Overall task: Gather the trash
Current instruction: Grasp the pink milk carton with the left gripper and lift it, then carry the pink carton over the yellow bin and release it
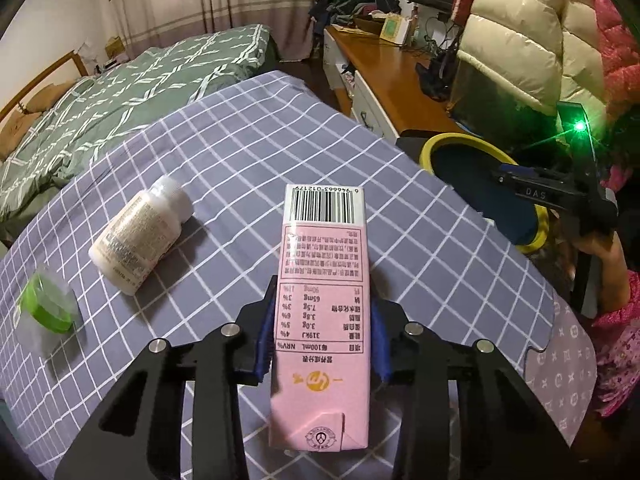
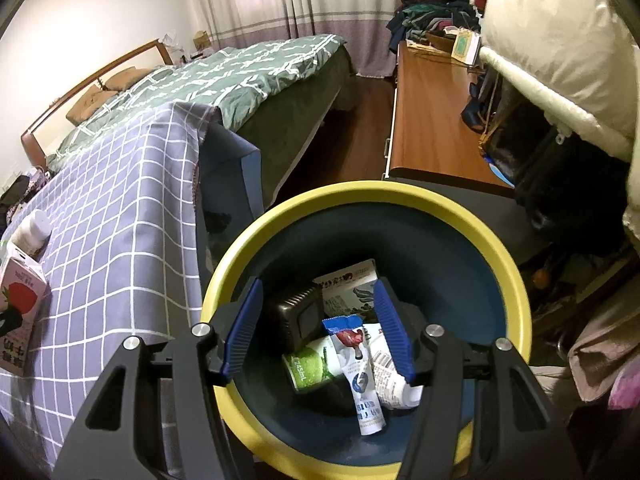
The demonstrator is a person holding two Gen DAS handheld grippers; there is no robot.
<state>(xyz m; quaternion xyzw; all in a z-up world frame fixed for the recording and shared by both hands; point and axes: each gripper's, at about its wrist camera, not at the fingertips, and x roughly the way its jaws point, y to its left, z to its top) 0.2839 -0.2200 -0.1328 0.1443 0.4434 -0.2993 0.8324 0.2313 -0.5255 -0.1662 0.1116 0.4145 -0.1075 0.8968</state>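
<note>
We have the pink milk carton [image 1: 320, 312] pinched across its long side walls by the left gripper [image 1: 320, 336], lying on the checked cloth [image 1: 240, 168] right of the white bottle [image 1: 140, 236]. It looks light and crushable, so mid-body suits. The right gripper [image 2: 316, 336] hangs spread and empty over the yellow-rimmed bin [image 2: 516, 280].

Left claw [image 1: 322, 340] clamping pink carton [image 1: 322, 312], white bottle [image 1: 140, 236] beside

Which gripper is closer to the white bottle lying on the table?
Left. The left gripper, jaws shut on the pink carton, is just beside the white bottle. The right gripper hangs over the yellow-rimmed bin, off the table.
</note>
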